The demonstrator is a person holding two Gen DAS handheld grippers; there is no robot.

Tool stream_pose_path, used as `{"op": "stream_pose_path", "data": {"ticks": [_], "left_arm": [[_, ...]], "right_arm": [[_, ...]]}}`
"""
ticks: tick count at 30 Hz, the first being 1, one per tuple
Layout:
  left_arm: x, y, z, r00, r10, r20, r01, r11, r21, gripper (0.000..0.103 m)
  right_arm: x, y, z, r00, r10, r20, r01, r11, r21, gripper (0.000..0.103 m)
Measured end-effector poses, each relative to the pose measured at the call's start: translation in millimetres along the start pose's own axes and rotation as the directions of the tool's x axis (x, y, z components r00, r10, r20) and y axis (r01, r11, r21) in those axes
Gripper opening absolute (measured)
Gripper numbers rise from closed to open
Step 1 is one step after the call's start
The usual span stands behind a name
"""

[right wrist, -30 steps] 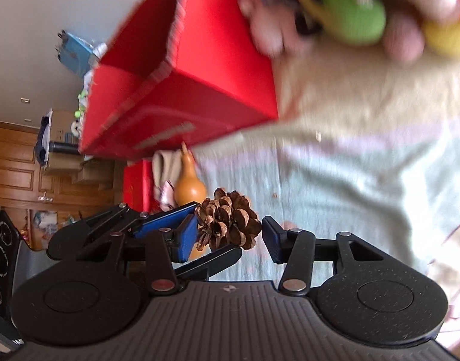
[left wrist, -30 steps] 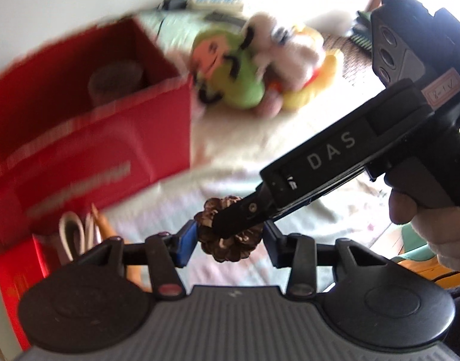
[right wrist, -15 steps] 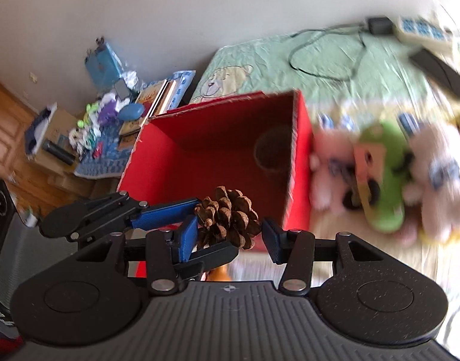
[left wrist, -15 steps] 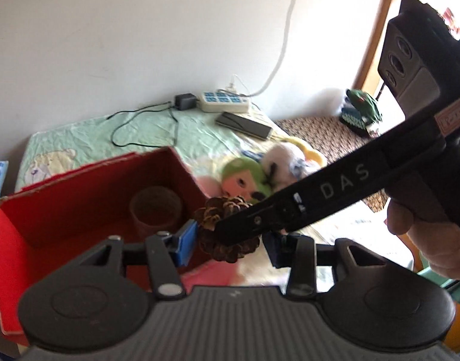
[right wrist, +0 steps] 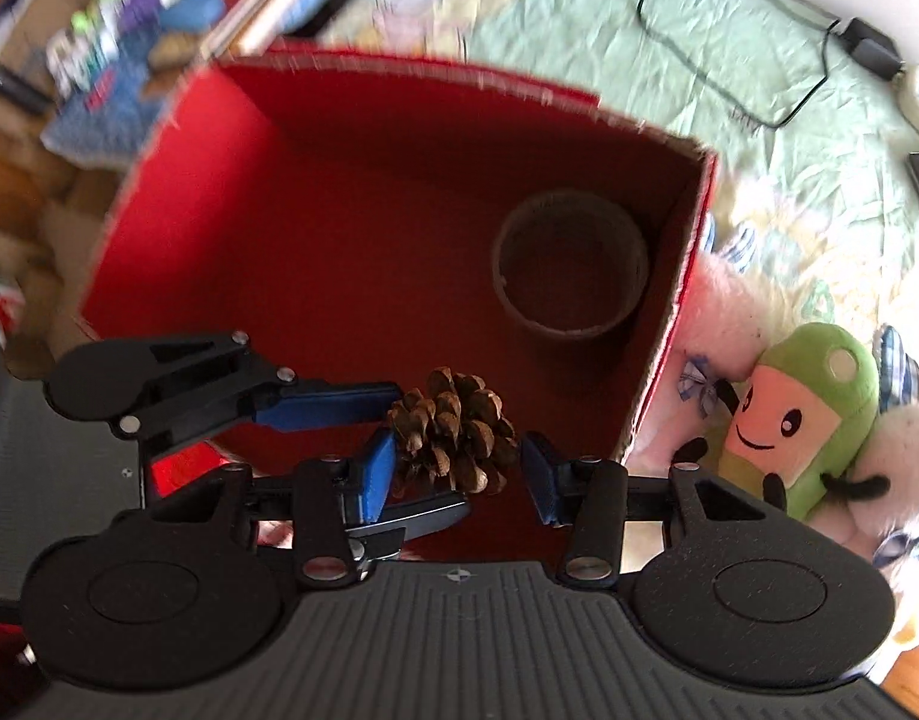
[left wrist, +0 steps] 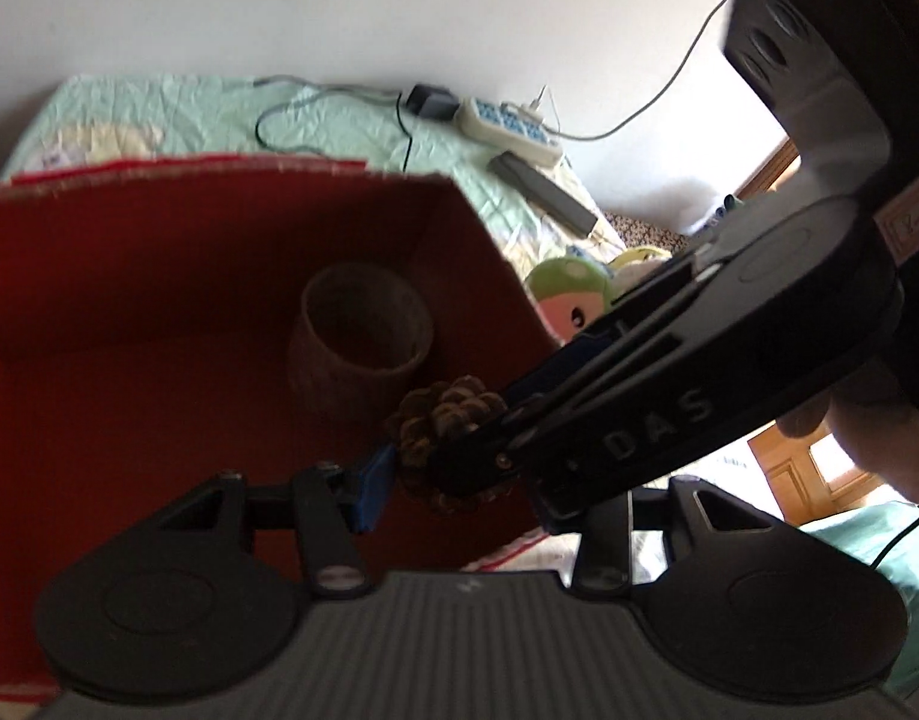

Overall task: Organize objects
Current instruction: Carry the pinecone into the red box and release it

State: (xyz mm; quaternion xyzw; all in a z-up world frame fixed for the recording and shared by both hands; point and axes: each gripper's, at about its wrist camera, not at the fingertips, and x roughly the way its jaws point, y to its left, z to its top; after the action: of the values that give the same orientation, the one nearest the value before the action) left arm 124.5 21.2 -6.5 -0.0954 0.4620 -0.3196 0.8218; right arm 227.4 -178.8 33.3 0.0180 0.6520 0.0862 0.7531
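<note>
A brown pine cone [left wrist: 444, 420] [right wrist: 453, 435] hangs over the open red box [left wrist: 219, 180] [right wrist: 189, 210], near its front right part. My left gripper [left wrist: 459, 498] is shut on it from one side. My right gripper [right wrist: 456, 480] crosses in from the right and is shut on the same cone. In the right wrist view the left gripper's blue fingers [right wrist: 333, 405] pinch the cone from above and below. A brown woven cup [left wrist: 360, 324] [right wrist: 570, 264] stands upright in the box's far right corner.
A green plush toy [right wrist: 807, 414] [left wrist: 570, 294] and white plush lie against the box's right wall on the bed sheet [right wrist: 579, 30]. A power strip [left wrist: 507, 126], charger cable and dark remote [left wrist: 543, 192] lie behind. Books and clutter [right wrist: 267, 0] sit beyond the box's left. A hand [left wrist: 867, 438] holds the right gripper.
Both grippers have carried the pine cone up from beside the box's front wall to above its opening. The box interior and woven cup have come closer.
</note>
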Motion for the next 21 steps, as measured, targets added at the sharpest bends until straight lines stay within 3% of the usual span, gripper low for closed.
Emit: {"op": "stream_pose_path", "data": {"ticks": [1, 2, 4, 5, 13, 21], "left_arm": [[4, 1, -1, 1.000, 0.002, -0.008, -0.002, 1.000, 0.003, 0.042], [8, 2, 0, 1.000, 0.001, -0.015, -0.001, 1.000, 0.007, 0.042], [15, 3, 0, 0.999, -0.008, -0.037, 0.008, 1.000, 0.011, 0.042], [18, 1, 0, 0.999, -0.010, -0.045, 0.011, 1.000, 0.015, 0.042], [33, 9, 2, 0.997, -0.039, -0.067, 0.040, 0.999, 0.023, 0.046], [36, 10, 0, 0.998, -0.031, -0.063, 0.033, 0.999, 0.036, 0.047]], "right_arm": [[4, 1, 4, 1.000, -0.015, -0.025, 0.015, 1.000, -0.006, 0.047], [8, 1, 6, 0.999, -0.037, -0.035, 0.040, 0.996, 0.077, 0.047], [17, 3, 9, 0.995, -0.070, -0.078, 0.076, 0.994, 0.080, 0.047], [22, 3, 10, 0.993, -0.084, -0.079, 0.102, 0.961, 0.256, 0.047], [35, 14, 11, 0.981, -0.159, -0.114, 0.184, 0.946, 0.266, 0.046], [43, 21, 1, 0.982, -0.166, -0.085, 0.182, 0.956, 0.232, 0.046]]}}
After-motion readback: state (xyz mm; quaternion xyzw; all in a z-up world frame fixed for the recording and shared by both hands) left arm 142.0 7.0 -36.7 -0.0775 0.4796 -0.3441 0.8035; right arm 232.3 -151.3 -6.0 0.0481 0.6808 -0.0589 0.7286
